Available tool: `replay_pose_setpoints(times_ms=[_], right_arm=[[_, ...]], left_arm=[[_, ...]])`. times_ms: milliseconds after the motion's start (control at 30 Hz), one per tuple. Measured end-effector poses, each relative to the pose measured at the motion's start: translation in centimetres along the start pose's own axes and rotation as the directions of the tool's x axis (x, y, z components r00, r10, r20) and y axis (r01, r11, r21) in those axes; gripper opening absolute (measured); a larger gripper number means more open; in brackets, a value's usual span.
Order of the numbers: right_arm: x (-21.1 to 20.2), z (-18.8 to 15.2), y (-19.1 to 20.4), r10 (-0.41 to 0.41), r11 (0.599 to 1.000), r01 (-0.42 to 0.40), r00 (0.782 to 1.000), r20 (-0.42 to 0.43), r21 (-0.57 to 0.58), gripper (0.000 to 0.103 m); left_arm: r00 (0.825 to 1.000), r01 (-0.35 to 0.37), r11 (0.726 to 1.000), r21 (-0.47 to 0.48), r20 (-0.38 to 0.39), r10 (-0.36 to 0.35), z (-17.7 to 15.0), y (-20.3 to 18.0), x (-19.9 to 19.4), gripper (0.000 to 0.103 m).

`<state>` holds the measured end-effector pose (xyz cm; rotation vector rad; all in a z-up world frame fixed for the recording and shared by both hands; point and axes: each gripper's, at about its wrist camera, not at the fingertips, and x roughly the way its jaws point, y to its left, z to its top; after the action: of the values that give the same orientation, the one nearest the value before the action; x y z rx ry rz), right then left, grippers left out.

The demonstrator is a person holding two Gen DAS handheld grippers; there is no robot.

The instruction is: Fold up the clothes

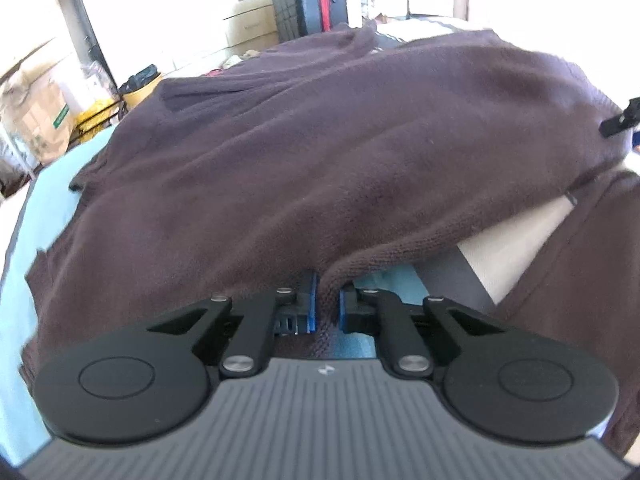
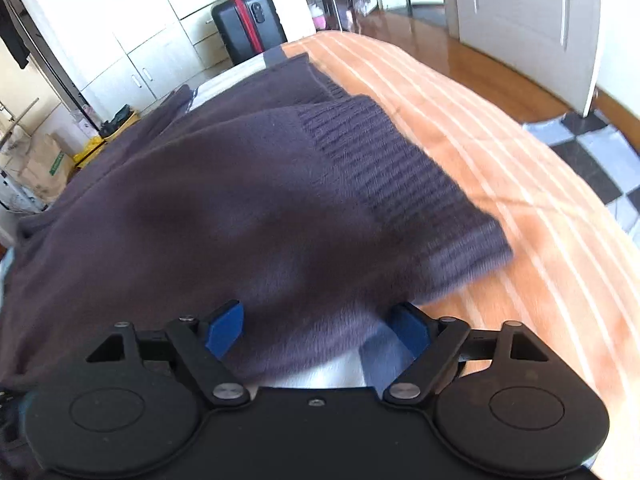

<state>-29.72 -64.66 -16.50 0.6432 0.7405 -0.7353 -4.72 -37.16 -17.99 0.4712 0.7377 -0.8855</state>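
Note:
A dark brown-purple knit sweater [image 1: 320, 140] lies spread over the bed. In the left wrist view my left gripper [image 1: 327, 308] is shut on a rolled edge of that sweater, which is pinched between the blue pads. In the right wrist view the same sweater [image 2: 220, 220] fills the middle, its ribbed hem [image 2: 400, 176] lying on the orange striped cover. My right gripper [image 2: 318, 330] stands open over the sweater's near edge, blue pads wide apart with cloth between them but not pressed. The tip of the right gripper [image 1: 624, 118] shows at the far right of the left wrist view.
An orange striped bed cover [image 2: 520, 208] lies to the right, a light blue sheet [image 1: 48, 208] to the left. A black suitcase [image 2: 248, 20] with a red strap stands beyond the bed. Paper bags and boxes [image 1: 44, 120] sit on the floor at left. White cupboards [image 2: 132, 32] line the back wall.

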Motion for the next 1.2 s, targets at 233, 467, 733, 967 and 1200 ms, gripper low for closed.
replay_pose_setpoints(times_ms=[233, 467, 733, 967, 1200], right_arm=[[-3.1, 0.6, 1.4, -0.052, 0.996, 0.057, 0.996, 0.076, -0.062, 0.011], [-9.1, 0.5, 2.3, -0.035, 0.991, 0.06, 0.979, 0.201, -0.121, 0.01], [-4.5, -0.2, 3.4, -0.259, 0.929, 0.258, 0.965, 0.033, -0.266, 0.01], [-5.1, -0.2, 3.5, -0.274, 0.926, 0.269, 0.962, 0.019, -0.265, 0.034], [-11.0, -0.6, 6.5, 0.127, 0.964, -0.1, 0.987, 0.097, -0.248, 0.07]], left_arm=[[0.998, 0.024, 0.998, -0.049, 0.064, -0.021, -0.1, 0.6, -2.7, 0.008], [0.993, 0.028, 0.994, -0.103, 0.118, -0.016, -0.9, 1.5, -6.1, 0.008], [0.997, 0.075, 0.984, -0.159, 0.002, -0.076, -2.6, 2.0, -3.7, 0.008], [0.997, 0.062, 0.987, -0.15, -0.028, -0.067, -2.6, 1.8, -3.6, 0.011], [0.997, 0.072, 0.975, -0.209, -0.015, -0.077, -3.2, 1.3, -7.1, 0.062]])
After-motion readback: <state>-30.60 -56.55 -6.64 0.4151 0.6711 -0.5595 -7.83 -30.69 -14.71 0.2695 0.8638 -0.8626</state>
